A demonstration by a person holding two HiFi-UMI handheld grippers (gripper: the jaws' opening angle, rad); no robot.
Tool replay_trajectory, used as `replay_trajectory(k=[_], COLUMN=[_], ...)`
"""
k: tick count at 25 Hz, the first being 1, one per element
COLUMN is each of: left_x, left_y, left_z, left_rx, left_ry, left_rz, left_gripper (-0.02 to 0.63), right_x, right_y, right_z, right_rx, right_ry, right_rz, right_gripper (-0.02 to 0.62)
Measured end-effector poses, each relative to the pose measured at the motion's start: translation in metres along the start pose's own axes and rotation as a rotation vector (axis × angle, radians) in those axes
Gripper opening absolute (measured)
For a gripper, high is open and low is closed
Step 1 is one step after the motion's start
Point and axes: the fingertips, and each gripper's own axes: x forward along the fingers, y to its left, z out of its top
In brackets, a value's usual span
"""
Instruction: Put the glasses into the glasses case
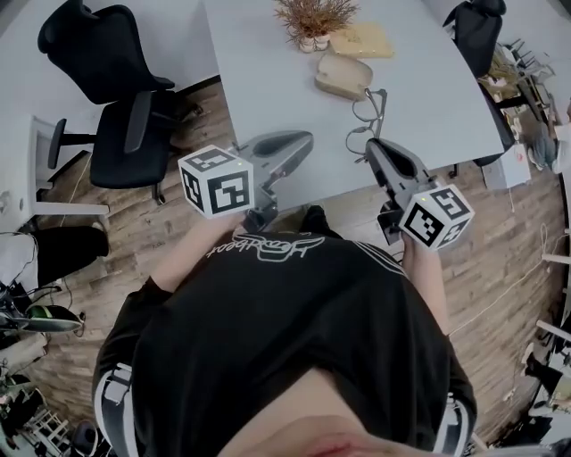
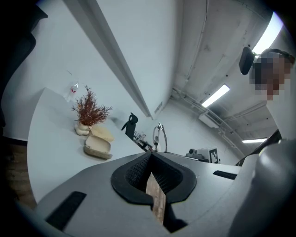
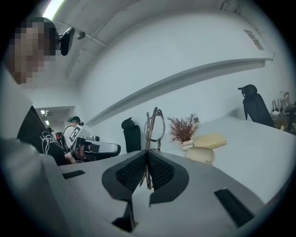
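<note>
Glasses stand folded and upright, pinched between the right gripper's pads — plain only in its own view. The head view places them above the table, near the open glasses case. The left gripper is elsewhere — jaws together, empty.

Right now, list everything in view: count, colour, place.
table: 1, white, ahead of the person
glasses case: 1, beige, seems to lie open, on the table beside the plant
dried plant: 1, reddish-brown, in a small white pot, far end of the table
office chairs: 2, black, one left of the table, one at its far right
glasses: 1, thin dark frame, pinched in the right tongs
left tongs: 1, grey, shut, empty
right tongs: 1, grey, shut on the glasses
</note>
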Motion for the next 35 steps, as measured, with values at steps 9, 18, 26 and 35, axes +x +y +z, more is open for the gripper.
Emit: replay_trajectory(k=[9, 18, 26, 35], left_x=[0.05, 0.081, 0.104, 0.124], left_y=[0.05, 0.1, 0.131, 0.161], left_z=[0.019, 0.019, 0.017, 0.017], left_rx=[-0.053, -0.109, -0.14, -0.179], left_ry=[0.014, 0.049, 0.077, 0.095], left_rz=[0.047, 0.108, 0.153, 0.19], left_gripper=[0.008, 0.008, 0.008, 0.008], right_x=[0.041, 0.084, 0.108, 0.136], right_y=[-0.058, -0.104, -0.143, -0.177], right_z=[0.011, -0.003, -0.008, -0.018], right_rx=[0.014, 0.045, 0.045, 0.006], right_ry=[0.068, 0.156, 0.209, 0.309], right_rz=[0.054, 0.108, 0.159, 0.21], right_gripper=[0.018, 0.018, 0.018, 0.018])
